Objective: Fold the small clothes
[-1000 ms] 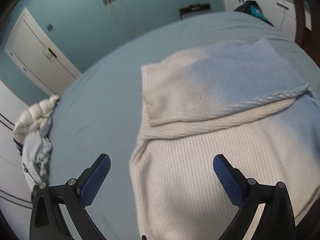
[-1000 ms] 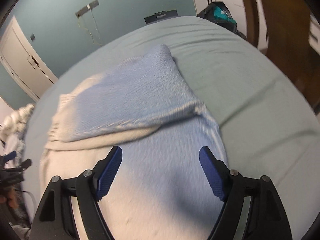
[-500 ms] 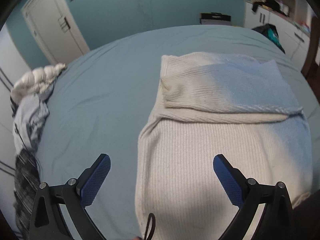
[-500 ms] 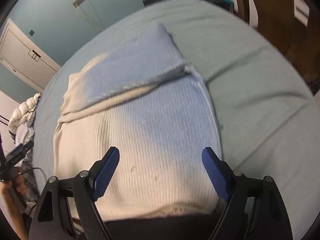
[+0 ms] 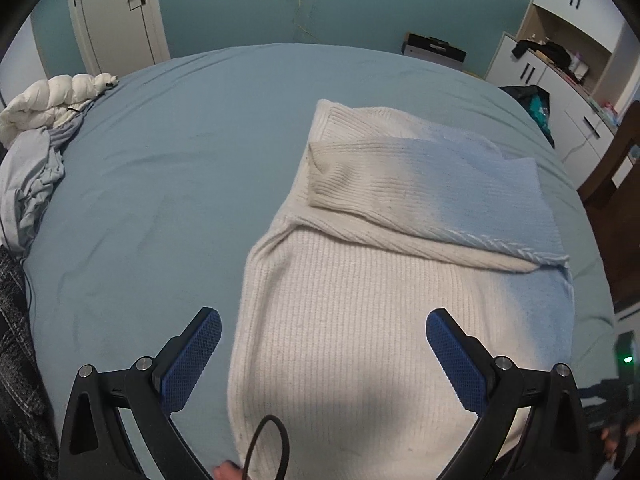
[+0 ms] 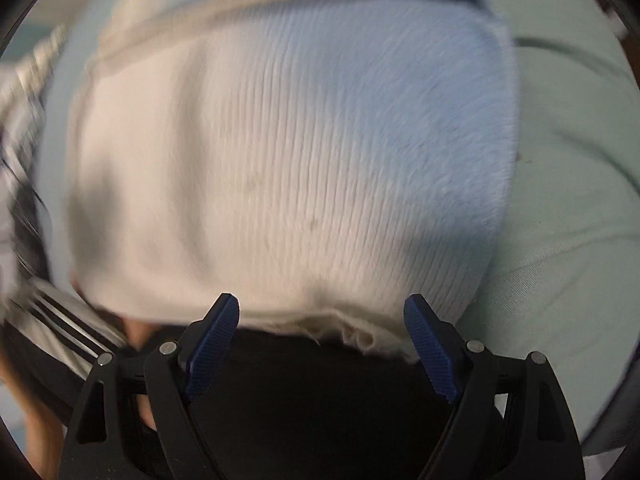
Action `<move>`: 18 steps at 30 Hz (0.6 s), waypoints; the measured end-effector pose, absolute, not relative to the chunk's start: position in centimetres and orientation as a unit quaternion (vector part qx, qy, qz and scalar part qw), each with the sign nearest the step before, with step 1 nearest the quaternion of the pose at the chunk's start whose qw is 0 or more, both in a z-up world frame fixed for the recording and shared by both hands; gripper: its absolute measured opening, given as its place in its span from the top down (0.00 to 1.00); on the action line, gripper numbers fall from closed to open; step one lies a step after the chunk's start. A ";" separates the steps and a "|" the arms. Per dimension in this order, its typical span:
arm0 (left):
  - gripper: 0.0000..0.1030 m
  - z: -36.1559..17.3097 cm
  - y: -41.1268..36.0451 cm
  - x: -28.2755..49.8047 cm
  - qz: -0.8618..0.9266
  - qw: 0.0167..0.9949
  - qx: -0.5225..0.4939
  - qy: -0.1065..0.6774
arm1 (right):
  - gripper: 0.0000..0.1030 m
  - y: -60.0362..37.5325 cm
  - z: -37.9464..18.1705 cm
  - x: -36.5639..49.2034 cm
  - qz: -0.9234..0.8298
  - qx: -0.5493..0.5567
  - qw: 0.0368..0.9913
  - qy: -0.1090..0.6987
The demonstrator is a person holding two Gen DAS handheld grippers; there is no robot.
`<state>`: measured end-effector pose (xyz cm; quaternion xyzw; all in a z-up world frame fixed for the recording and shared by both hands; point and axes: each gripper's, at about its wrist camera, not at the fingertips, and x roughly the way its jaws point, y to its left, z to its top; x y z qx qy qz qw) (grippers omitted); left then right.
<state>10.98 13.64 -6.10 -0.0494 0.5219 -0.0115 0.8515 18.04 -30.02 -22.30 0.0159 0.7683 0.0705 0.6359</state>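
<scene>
A cream ribbed knit sweater (image 5: 352,320) lies flat on the blue bed (image 5: 160,184), its far part folded back over the body as a flap (image 5: 400,184). My left gripper (image 5: 324,344) is open and empty, held above the sweater's near left part. In the blurred right wrist view the sweater (image 6: 288,152) fills the frame. My right gripper (image 6: 322,332) is open and empty, over the sweater's near hem (image 6: 352,332) at the bed's edge. Below the hem it is dark.
A pile of white and grey clothes (image 5: 36,136) lies at the bed's left edge. A white door (image 5: 116,12), white cabinets (image 5: 568,64) and a dark box (image 5: 434,50) stand beyond the bed. A cable loop (image 5: 272,448) hangs near my left gripper.
Both grippers have pulled back toward the near edge of the bed and stayed open. The right one now looks down at the near hem. The sweater has not moved.
</scene>
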 end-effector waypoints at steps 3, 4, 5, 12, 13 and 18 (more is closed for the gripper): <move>0.00 -6.0 13.5 11.0 -0.021 0.851 -0.051 0.523 | 0.20 -28.1 -24.3 18.2 0.064 -0.047 0.597 0.798; 0.00 -6.0 13.5 11.0 -0.022 0.850 -0.052 0.523 | 0.20 -27.6 -24.5 18.3 0.065 -0.065 0.593 0.800; 0.00 -6.0 13.5 10.9 -0.024 0.850 -0.054 0.524 | 0.20 -27.6 -24.2 18.5 0.070 -0.061 0.597 0.796; 0.00 -6.1 13.9 11.1 -0.040 0.843 -0.090 0.529 | 0.20 -36.2 -26.4 18.3 -0.018 0.141 0.540 0.830; 0.00 -6.2 13.9 11.2 -0.045 0.840 -0.096 0.531 | 0.20 -36.8 -27.6 17.9 -0.025 0.147 0.519 0.842; 0.00 -6.4 14.1 11.3 -0.044 0.837 -0.107 0.534 | 0.20 -36.8 -31.5 17.3 0.005 0.166 0.468 0.868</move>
